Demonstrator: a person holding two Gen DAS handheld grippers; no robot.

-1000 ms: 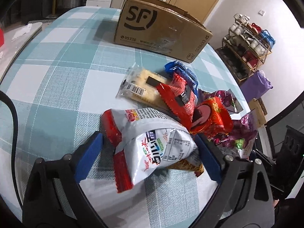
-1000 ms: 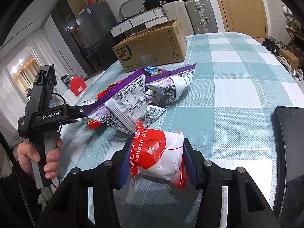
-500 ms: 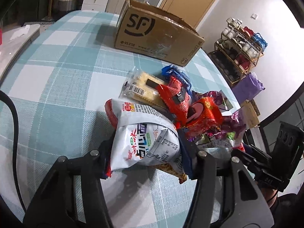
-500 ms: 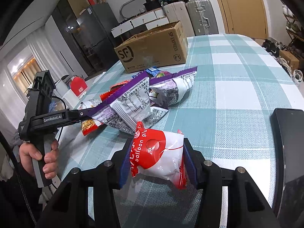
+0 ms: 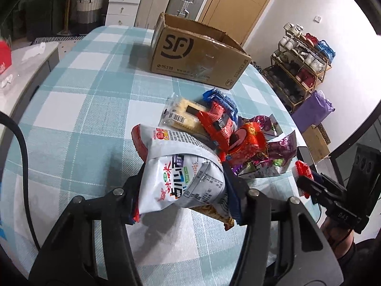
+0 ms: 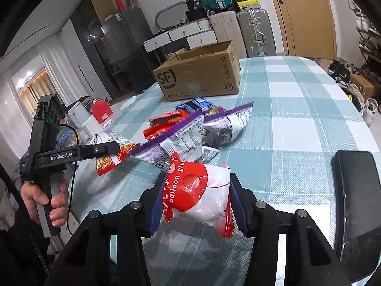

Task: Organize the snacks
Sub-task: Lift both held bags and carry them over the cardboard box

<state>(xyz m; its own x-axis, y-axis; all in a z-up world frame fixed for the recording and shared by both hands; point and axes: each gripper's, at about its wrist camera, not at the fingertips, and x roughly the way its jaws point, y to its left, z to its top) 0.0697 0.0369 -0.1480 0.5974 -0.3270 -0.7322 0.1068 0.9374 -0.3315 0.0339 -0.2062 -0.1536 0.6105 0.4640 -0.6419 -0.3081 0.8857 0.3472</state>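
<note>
Snacks point(image 5: 221, 128) piled mid-bench point(image 5: 78, 109), cardboard box point(image 5: 197, 57) at 12 o'clock. Left hand-held gripper point(image 5: 183, 186) just closed on white noodle bag point(image 5: 181, 166), now lifted off bench. Right hand-held gripper point(image 6: 195, 202) clamped on red-white balloon gum bag point(image 6: 197, 190). Both ready for boxing.

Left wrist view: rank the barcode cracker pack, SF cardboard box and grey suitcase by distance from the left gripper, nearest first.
From the left gripper, shut on the white noodle bag:
1. Barcode cracker pack, mid-table, at the snack pile's left edge.
2. SF cardboard box, at the table's far end.
3. Grey suitcase, off the table, beyond the box, by the door.
</note>
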